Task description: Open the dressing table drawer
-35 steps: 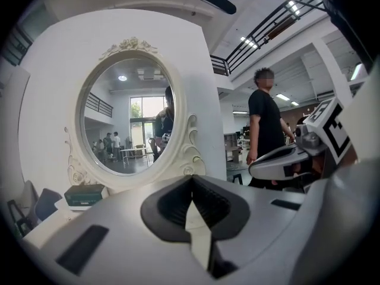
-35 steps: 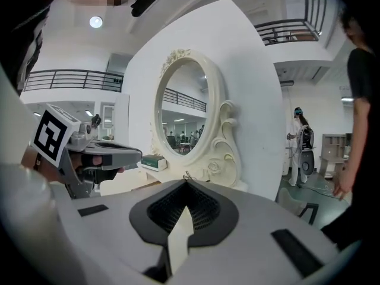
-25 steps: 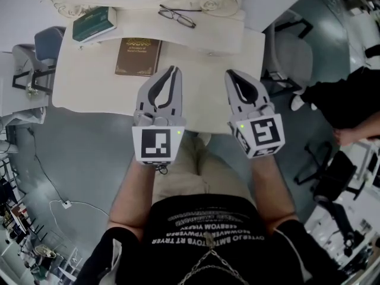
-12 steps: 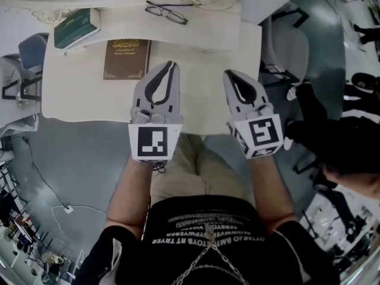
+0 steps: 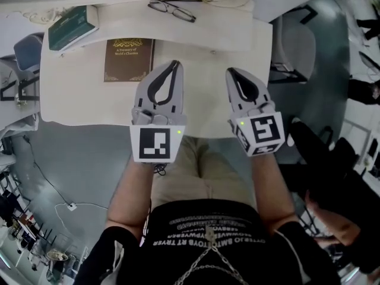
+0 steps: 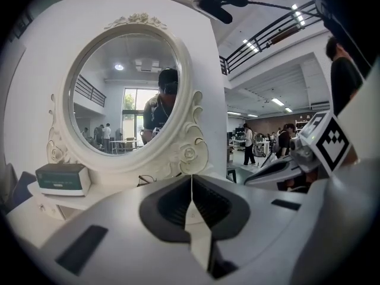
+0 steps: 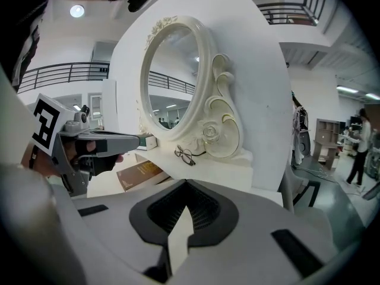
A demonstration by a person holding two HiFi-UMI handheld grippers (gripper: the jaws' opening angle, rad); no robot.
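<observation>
Below left claw (image 5: 173, 66), right claw (image 5: 231, 72) lies dressing table (image 5: 77, 97).

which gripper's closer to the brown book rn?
Left. The left gripper hovers just right of the brown book; the right gripper sits farther right, beyond the left one.

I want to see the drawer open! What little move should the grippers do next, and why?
Probably lower the right gripper below the front edge of the dressing table and open its jaws. Both it and the left gripper hover above the tabletop with jaws shut on nothing, and no drawer front or handle shows in any view.
</observation>
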